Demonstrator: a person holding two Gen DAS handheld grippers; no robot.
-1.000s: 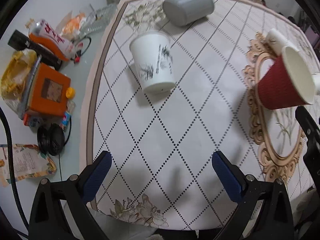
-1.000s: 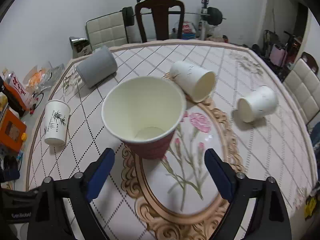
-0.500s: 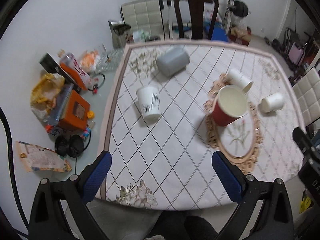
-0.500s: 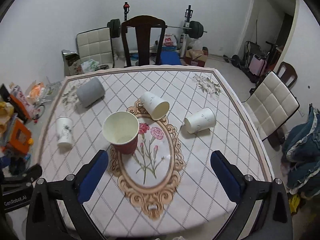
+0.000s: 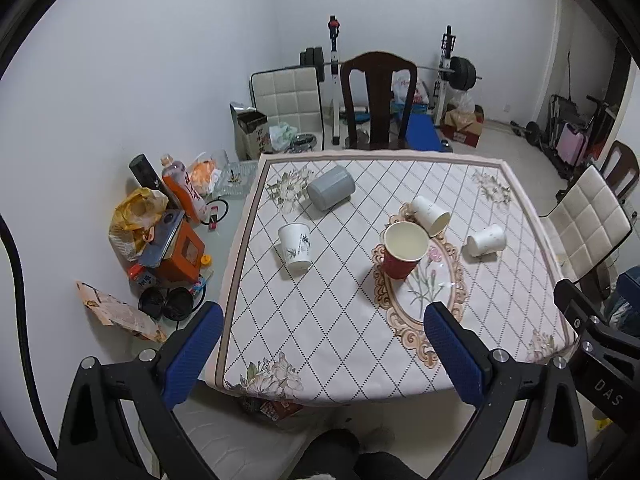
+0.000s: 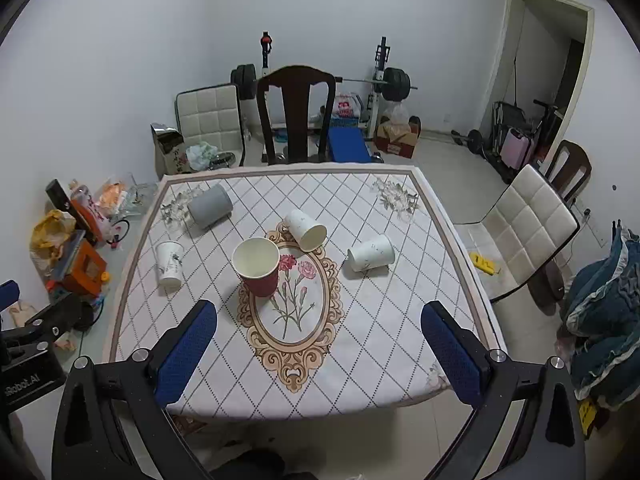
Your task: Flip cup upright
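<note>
Red cup (image 6: 256, 266) stands upright mid-table, at the medallion's left edge — flip looks done. Left gripper (image 5: 320, 354) and right gripper (image 6: 318, 354) both gape empty, well clear — next: any lying cup.

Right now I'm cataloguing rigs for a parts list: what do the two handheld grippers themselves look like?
Both look alike: the left gripper and right gripper have black angular plastic frames with silver screws and two fingers faced with blue textured pads. A black cable runs past the left one. White lettering marks each body as seen from the other's view: "DAS" on the right, "Robot.AI" on the left. No sleeves show.
</note>
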